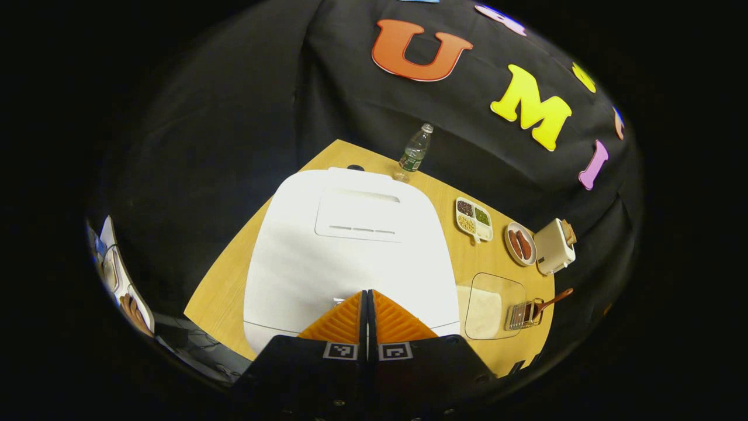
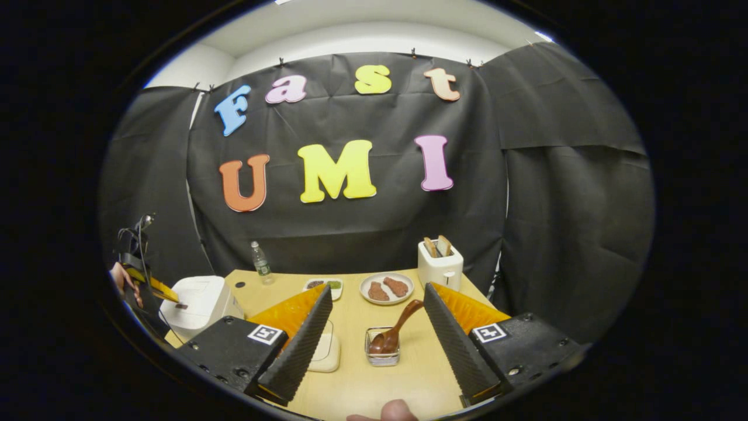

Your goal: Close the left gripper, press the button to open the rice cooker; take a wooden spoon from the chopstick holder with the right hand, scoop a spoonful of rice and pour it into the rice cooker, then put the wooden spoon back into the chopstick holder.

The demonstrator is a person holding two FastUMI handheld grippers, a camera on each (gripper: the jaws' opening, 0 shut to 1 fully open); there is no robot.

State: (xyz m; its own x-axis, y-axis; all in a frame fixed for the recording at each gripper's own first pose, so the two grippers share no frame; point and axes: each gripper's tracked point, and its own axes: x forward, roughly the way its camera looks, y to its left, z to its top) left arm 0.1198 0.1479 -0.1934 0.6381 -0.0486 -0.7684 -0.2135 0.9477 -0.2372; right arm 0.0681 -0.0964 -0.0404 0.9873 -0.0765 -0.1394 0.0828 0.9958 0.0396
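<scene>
wooden table [image 2: 374, 374] | black-draped booth | left gripper [image 1: 367, 304] pressed together over rice cooker [image 1: 350, 257] | right gripper [image 2: 374, 318] wide

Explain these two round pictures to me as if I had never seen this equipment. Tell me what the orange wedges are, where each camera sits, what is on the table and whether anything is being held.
A person holds a two-finger gripper in each hand; there is no robot arm. Each picture comes from a fisheye camera on one gripper.

In the left gripper view, the left gripper has its orange fingers pressed together, right over the front of the white rice cooker, whose lid is down.

In the right gripper view, the right gripper is open and holds nothing. Ahead of it stands the chopstick holder with the wooden spoon in it.

The wooden table also carries a clear container of rice, a water bottle, a divided dish of beans, a plate of sausages and a toaster.
</scene>
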